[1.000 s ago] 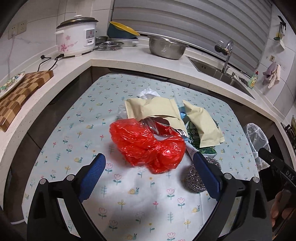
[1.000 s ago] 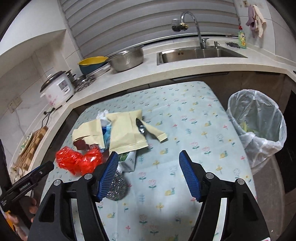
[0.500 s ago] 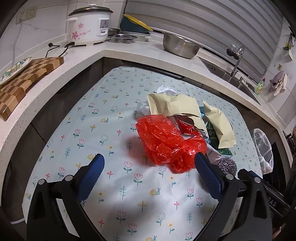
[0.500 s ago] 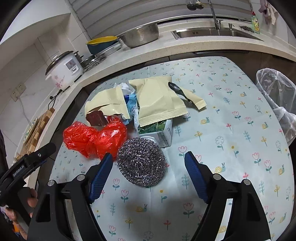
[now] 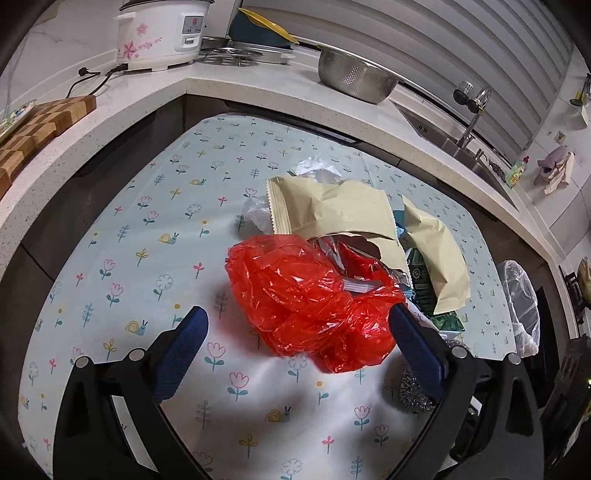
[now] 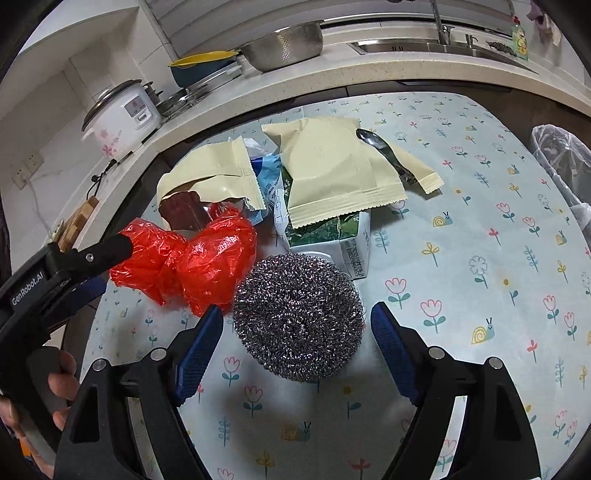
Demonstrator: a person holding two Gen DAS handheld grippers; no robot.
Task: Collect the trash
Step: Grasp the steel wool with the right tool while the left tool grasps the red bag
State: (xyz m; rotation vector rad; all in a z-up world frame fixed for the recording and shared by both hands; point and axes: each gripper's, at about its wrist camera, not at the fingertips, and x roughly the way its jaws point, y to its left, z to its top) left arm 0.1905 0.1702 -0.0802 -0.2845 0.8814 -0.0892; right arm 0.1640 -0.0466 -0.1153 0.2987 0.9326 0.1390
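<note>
A crumpled red plastic bag (image 5: 306,295) lies on the flowered tablecloth (image 5: 129,258). My left gripper (image 5: 297,312) is open around its near end, the right pad close against the bag's edge. A round steel-wool scourer (image 6: 297,317) sits between the spread pads of my open right gripper (image 6: 296,310), with a gap on each side. Behind them lies a heap of trash: two beige pouches (image 6: 332,162), a green carton (image 6: 332,229), clear plastic film (image 5: 314,170) and a dark spoon (image 6: 384,151). The red bag (image 6: 207,258) touches the scourer's left side.
A bin with a clear liner (image 5: 517,295) stands off the table's right edge. The L-shaped counter behind holds a rice cooker (image 5: 162,33), a steel colander (image 5: 354,77), a cutting board (image 5: 37,129) and a sink (image 6: 443,48). A person's hand (image 6: 55,387) grips the left tool.
Both grippers have come down and forward toward the trash. The right jaws have spread wider and now straddle the scourer. The left jaws now flank the red bag.
</note>
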